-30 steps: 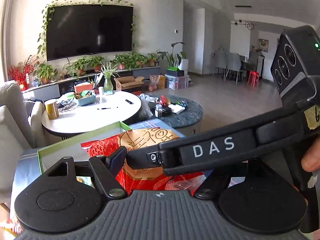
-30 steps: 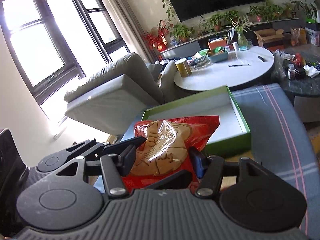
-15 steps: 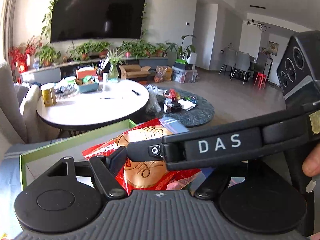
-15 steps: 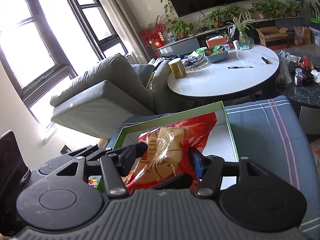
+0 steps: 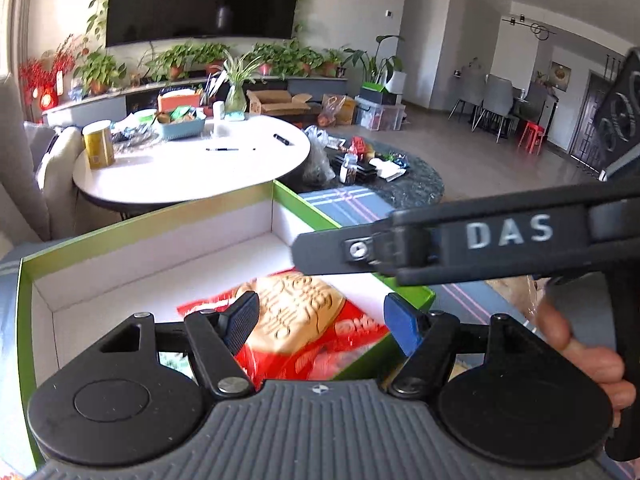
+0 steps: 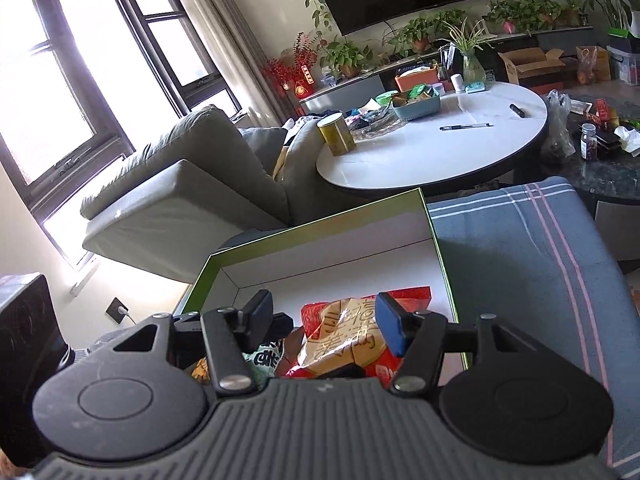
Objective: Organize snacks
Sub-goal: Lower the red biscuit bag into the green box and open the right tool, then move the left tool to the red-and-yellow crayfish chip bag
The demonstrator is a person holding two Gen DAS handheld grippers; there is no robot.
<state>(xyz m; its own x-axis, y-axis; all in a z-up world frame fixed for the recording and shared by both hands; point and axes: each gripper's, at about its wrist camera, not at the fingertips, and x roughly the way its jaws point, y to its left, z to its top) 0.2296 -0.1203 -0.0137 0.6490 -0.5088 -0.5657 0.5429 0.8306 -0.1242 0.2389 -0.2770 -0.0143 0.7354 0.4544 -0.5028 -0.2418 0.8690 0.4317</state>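
The left gripper [image 5: 322,322] has its jaws apart and closing, with the red snack packet [image 5: 304,324] lying between them; the left pad sits at the packet's edge, the blue right pad stands clear of it, so no firm grip shows. The right gripper [image 6: 322,322] likewise has its jaws apart, the same packet [image 6: 352,340] between them, the blue pad touching or just beside its right side and the left pad off it; whether it presses cannot be told. The packet, red with a tan embossed disc inside, rests in the near part of the green-rimmed box [image 5: 160,248], on its white floor. More wrappers [image 6: 264,358] show under the right gripper's left finger. The box sits on a blue striped cloth [image 6: 520,248]. A hand [image 5: 576,352] holds the right gripper's handle at the right edge of the left view. Beyond stand a white round table [image 6: 432,152] and a grey sofa [image 6: 180,184].
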